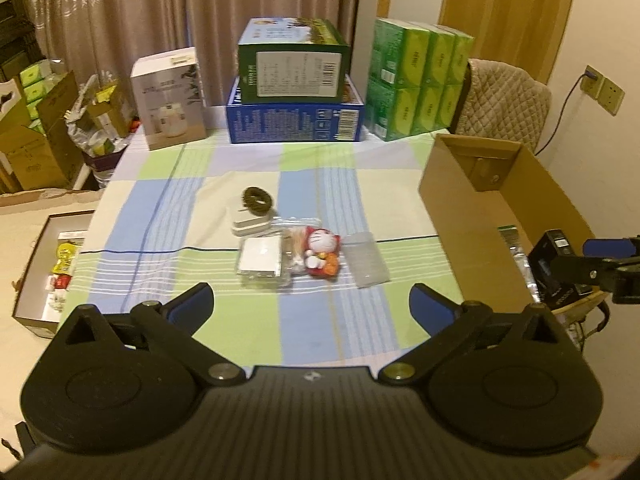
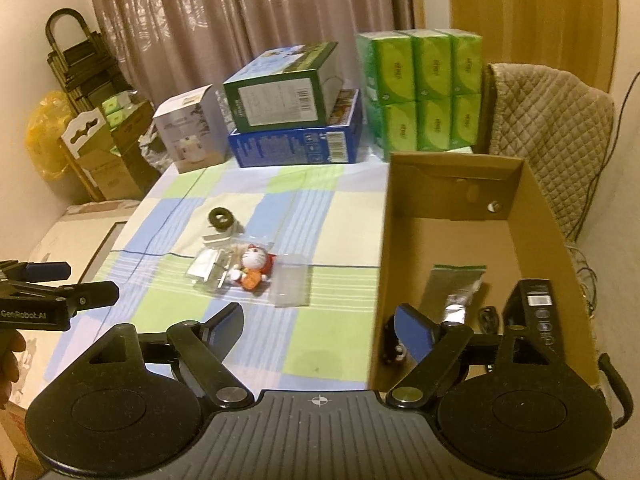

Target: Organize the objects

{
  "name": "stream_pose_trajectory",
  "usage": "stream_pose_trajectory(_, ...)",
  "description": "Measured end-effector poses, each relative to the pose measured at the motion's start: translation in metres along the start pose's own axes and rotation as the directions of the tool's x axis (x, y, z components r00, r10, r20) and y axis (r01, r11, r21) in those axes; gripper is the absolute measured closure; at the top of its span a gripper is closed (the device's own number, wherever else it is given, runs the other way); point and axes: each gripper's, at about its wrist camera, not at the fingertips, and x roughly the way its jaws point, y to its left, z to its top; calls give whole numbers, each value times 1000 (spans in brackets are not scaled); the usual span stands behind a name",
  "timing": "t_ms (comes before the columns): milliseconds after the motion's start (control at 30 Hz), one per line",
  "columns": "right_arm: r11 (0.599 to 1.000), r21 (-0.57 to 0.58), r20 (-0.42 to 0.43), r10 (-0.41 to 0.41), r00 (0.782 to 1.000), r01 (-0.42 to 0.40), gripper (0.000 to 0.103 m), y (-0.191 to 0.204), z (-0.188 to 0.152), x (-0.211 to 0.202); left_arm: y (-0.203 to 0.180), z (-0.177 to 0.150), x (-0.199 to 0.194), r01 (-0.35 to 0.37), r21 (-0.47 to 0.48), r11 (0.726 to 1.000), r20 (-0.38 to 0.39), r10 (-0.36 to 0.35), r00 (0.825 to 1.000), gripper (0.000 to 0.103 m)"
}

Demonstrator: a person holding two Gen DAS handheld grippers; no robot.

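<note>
Checked cloth on the table [image 1: 168,216] is leaving us open room along its left edge. Our left gripper [image 1: 311,304] is hovering spread wide, empty. Mid-table we're seeing a dark ring [image 1: 257,200], white flat packs [image 1: 260,261], a glossy red-white cat toy [image 1: 321,256] and a clear sleeve [image 1: 367,265], clustered. Right gripper [image 2: 319,330] is gaping empty, straddling the cardboard box [image 2: 404,240] wall.
</note>
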Motion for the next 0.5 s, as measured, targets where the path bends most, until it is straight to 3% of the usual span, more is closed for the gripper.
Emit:
stream_pose_trajectory(233, 1000, -12, -3, 29, 1000, -29, 23, 23, 1, 11, 26, -8, -4, -64, 0, 998, 24, 64, 998, 1)
stream_pose_trajectory(500, 997, -56, -1, 48, 999, -48, 23, 48, -1, 24, 53, -19, -3, -88, -21, 996, 25, 89, 996, 1)
